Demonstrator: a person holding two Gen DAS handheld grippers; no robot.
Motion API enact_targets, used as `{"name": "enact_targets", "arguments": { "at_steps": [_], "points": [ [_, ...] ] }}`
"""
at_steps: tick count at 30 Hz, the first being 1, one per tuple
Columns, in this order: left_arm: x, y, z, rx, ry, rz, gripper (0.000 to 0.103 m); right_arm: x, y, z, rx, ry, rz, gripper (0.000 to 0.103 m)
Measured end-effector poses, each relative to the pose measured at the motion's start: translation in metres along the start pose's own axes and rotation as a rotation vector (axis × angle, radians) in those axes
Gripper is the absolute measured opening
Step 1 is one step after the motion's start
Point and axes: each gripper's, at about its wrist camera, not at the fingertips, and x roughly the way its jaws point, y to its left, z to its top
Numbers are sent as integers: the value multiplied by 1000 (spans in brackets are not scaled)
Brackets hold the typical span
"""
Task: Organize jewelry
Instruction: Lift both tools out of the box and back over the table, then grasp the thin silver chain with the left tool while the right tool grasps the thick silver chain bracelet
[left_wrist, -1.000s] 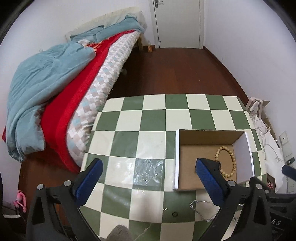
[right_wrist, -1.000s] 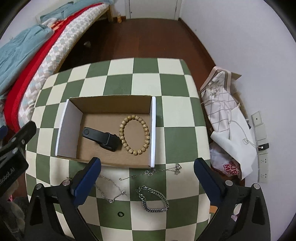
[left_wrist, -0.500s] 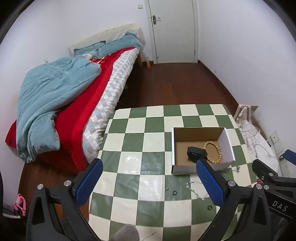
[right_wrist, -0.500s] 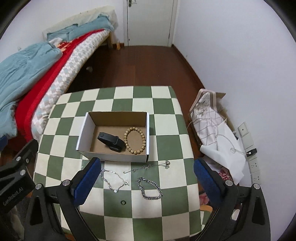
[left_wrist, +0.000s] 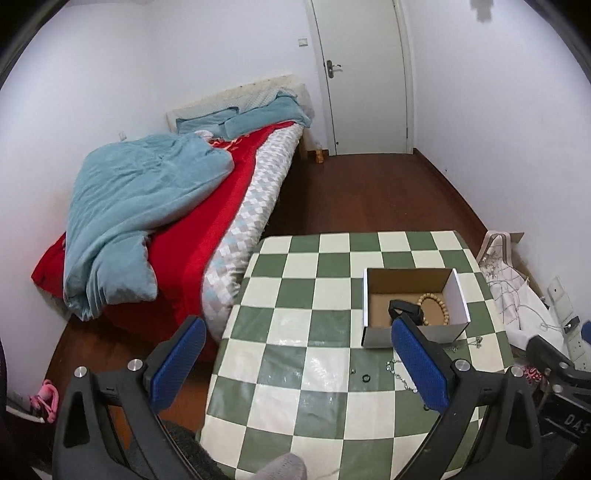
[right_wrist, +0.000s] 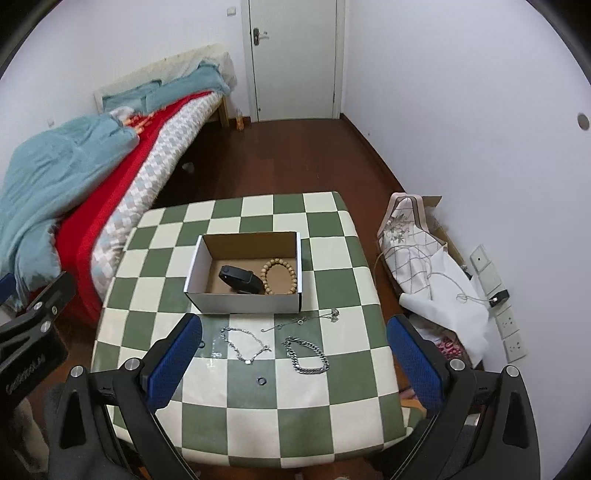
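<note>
Right now both grippers are hanging high over the near edge of the table (right_wrist: 332, 229), well apart from everything on it, each with its jaws spread wide and nothing between them: the left gripper (left_wrist: 295, 365) is sitting off toward the bed side, the right gripper (right_wrist: 293, 360) is looking almost straight down on the jewelry. My guess is they are being held back like this to take in the whole layout before the next pick. The box (right_wrist: 243, 301) is standing open-topped near the middle of the table, probably as the collecting place, since a bead bracelet (right_wrist: 279, 276) and a dark band (right_wrist: 239, 279) are already lying side by side inside it. Still waiting on the cloth just in front of the box are a thin chain (right_wrist: 245, 343), a heavy link bracelet (right_wrist: 306, 356) to its right, and a fine necklace (right_wrist: 301, 320) stretching along close to the box's near wall. A small dark ring (right_wrist: 262, 380) is lying nearer still. Nothing is really blocking the way down to these; the box wall is crowding only the necklace. Off to the left a bed (right_wrist: 92, 184) with a blue blanket is pressing against the table, and on the right some bags (right_wrist: 424, 266) are slumping by the wall.
</note>
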Motion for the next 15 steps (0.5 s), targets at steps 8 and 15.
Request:
{"name": "enact_targets", "arguments": {
  "at_steps": [8,15],
  "points": [
    [49,8,-30,-14,101,51,103,75,-56,-40,159,176,6,93],
    [107,19,-55,-9,192,124,103,170,-78,-66,165,323,-25,70]
  ]
}}
